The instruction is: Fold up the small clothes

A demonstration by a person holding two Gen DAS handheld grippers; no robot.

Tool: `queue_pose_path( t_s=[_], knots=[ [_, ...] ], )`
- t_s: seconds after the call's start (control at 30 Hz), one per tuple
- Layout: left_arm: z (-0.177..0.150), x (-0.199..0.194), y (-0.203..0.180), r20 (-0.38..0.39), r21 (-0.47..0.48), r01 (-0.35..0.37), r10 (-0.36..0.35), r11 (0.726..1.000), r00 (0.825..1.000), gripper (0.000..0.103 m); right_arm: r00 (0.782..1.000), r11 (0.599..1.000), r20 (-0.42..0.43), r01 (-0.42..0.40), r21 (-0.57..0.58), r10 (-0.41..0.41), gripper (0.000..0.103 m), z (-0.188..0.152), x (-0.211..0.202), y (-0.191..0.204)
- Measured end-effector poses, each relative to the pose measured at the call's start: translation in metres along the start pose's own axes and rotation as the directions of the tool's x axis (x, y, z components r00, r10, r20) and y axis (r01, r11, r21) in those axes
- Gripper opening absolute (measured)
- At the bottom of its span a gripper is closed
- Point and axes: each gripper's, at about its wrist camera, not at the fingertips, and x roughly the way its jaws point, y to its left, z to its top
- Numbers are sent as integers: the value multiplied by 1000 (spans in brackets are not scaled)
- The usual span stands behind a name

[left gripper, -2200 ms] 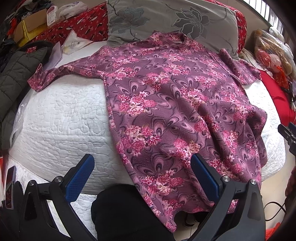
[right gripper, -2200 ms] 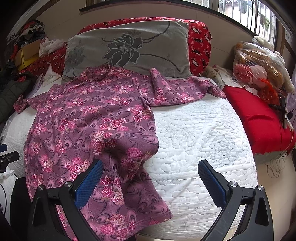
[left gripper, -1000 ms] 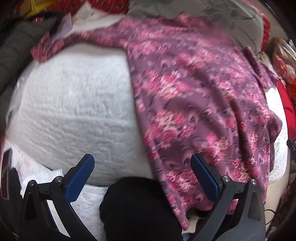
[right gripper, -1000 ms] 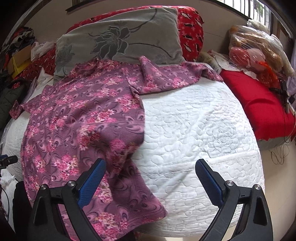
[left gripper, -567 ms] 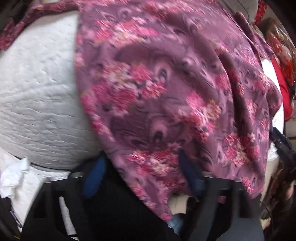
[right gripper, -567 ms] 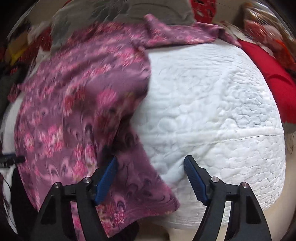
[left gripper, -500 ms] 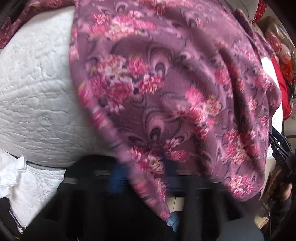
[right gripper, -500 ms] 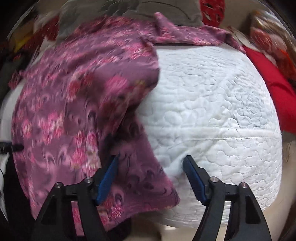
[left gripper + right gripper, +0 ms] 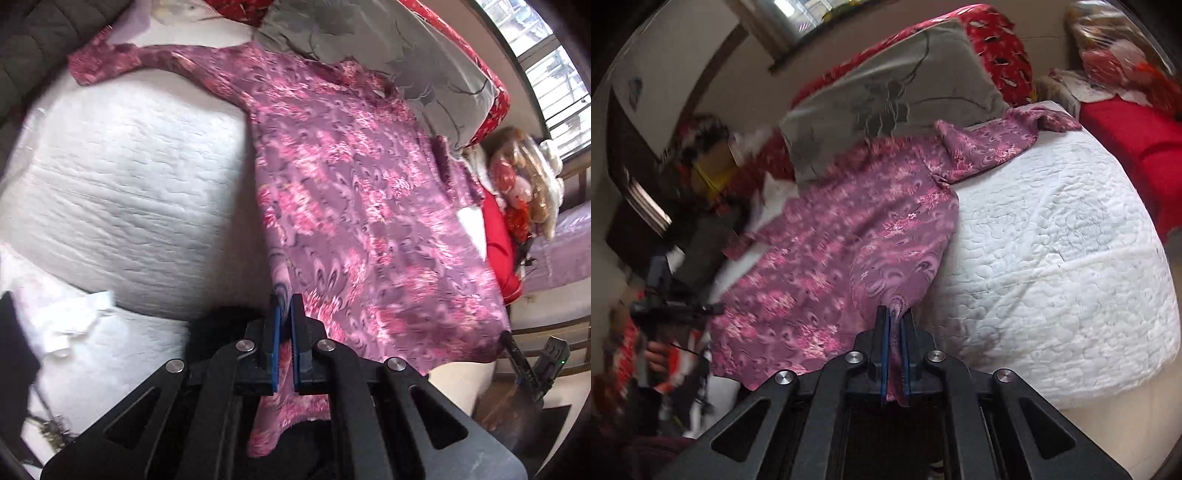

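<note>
A purple floral long-sleeved garment (image 9: 354,192) lies spread on a white quilted bed (image 9: 122,206), collar toward the pillow. My left gripper (image 9: 285,306) is shut on the garment's lower left hem. My right gripper (image 9: 894,317) is shut on the lower right hem of the garment (image 9: 849,236) and holds it stretched off the near edge of the bed (image 9: 1052,251). One sleeve (image 9: 997,144) lies out to the right, the other sleeve (image 9: 110,62) out to the left.
A grey flowered pillow (image 9: 897,92) and a red patterned pillow (image 9: 1001,40) lie at the head of the bed. A red cushion (image 9: 1137,147) and bagged toys (image 9: 524,184) sit to the right. A dark jacket (image 9: 33,44) lies at the left.
Both grippers went from open to shut on the hem corners. They moved in to the near edge of the bed, and the hem is now pulled taut and flatter.
</note>
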Motion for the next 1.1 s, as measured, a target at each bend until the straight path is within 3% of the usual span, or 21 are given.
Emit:
queue_pose_path(
  t_s=[0.07, 0.2, 0.27, 0.33, 0.37, 0.43, 0.47, 0.5, 0.57, 0.63, 0.8, 0.87, 1.1],
  knots=[
    [0, 14, 6, -26, 8, -58, 58, 998, 998, 3, 999, 999, -23, 42, 19, -42, 5, -8, 5, -11],
    [-22, 52, 40, -137, -23, -202, 197, 979, 971, 4, 974, 981, -163, 173, 86, -157, 5, -31, 48, -48],
    [-21, 48, 42, -141, -26, -222, 216, 975, 966, 4, 952, 968, -234, 227, 107, -198, 5, -36, 67, -61],
    [-13, 37, 38, -88, -27, -215, 211, 976, 973, 4, 938, 957, -250, 271, 104, -239, 9, -28, 71, -62],
    [-5, 29, 32, -55, -17, -211, 209, 977, 976, 6, 939, 954, -229, 284, 95, -257, 11, -18, 69, -61],
    [13, 19, 15, 4, 13, -203, 203, 979, 979, 23, 952, 953, -164, 280, 114, -260, 12, 11, 61, -63],
    [21, 18, 8, 25, 25, -200, 199, 979, 980, 50, 957, 952, -131, 276, 132, -259, 13, 26, 59, -66],
    [33, 20, -2, 56, 39, -204, 202, 978, 978, 71, 960, 950, -102, 274, 148, -261, 16, 37, 59, -72],
    [60, 32, -21, 110, 67, -215, 207, 974, 972, 73, 961, 941, -27, 274, 197, -275, 28, 78, 61, -92],
    [88, 51, -46, 116, 118, -222, 209, 968, 971, 73, 956, 928, 22, 278, 248, -292, 37, 108, 64, -109],
    [136, 107, -89, 133, 171, -264, 243, 949, 961, 73, 946, 865, 97, 238, 442, -309, 45, 204, 90, -187],
    [149, 124, -99, 122, 181, -260, 240, 949, 963, 73, 942, 822, 117, 209, 529, -314, 48, 231, 104, -219],
    [183, 151, -105, 117, 178, -214, 195, 960, 974, 73, 943, 674, 171, 71, 735, -286, 50, 272, 168, -301]
  ],
)
